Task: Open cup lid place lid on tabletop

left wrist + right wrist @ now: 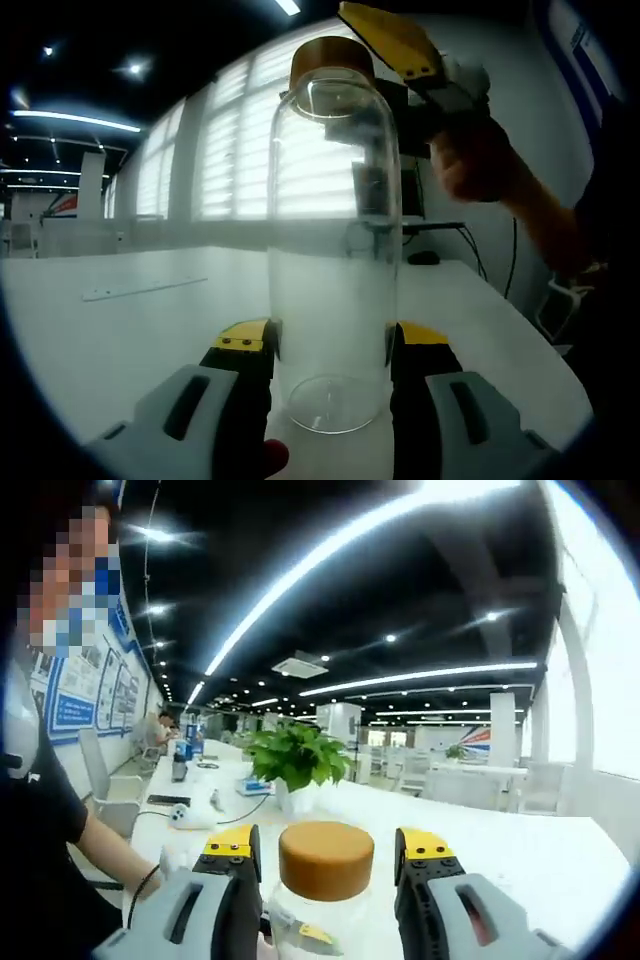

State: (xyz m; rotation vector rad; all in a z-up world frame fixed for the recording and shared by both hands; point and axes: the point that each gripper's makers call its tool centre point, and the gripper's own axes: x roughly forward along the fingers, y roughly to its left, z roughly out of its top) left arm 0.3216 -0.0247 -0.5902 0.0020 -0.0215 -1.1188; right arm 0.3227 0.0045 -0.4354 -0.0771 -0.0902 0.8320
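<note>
Left gripper view: cup [335, 250] upright, lid [331, 61] uppermost.

i'm working in a big open-plan office: long white tables [520, 850], strip ceiling lights [330, 555], a potted plant [295, 755], wall posters [75, 695], blinds on tall windows [235, 140], a seated person [155, 730].

bare tabletop [130, 330] left (plant [295, 755] far)
</note>
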